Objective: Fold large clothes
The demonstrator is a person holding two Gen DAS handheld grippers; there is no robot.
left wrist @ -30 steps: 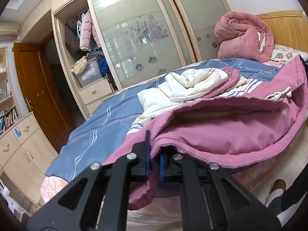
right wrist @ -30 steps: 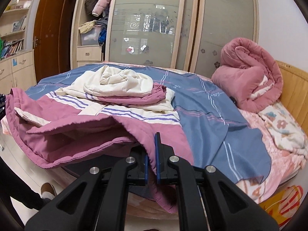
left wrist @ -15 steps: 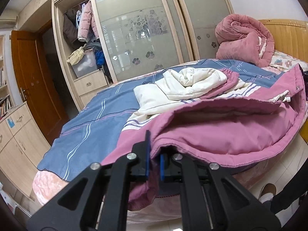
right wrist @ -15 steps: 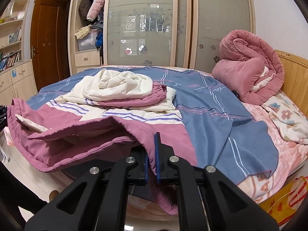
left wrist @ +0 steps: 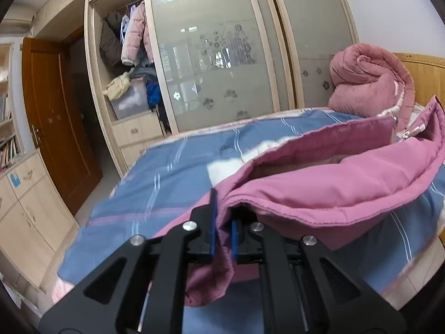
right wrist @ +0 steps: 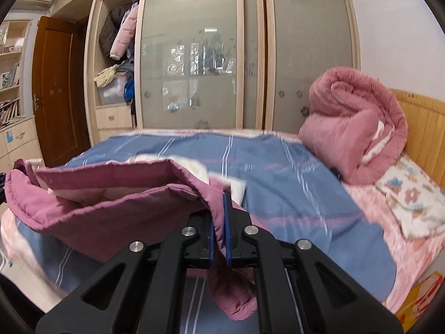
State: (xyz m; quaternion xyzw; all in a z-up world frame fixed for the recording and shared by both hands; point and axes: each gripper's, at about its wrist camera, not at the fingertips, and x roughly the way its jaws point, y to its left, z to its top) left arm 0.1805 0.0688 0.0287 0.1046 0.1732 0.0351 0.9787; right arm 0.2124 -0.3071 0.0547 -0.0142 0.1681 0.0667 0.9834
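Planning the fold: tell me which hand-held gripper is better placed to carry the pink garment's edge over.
Neither alone. The left hand-held gripper and the right hand-held gripper are each shut on one end of the pink garment, whose edge hangs between them above the blue bedspread. They should probably carry it together.

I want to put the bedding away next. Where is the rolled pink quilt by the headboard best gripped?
Grip the rolled pink quilt at its loose outer flap, coming from the foot of the bed: that open spiral end faces this way, and the roll itself looks too thick for the jaws.
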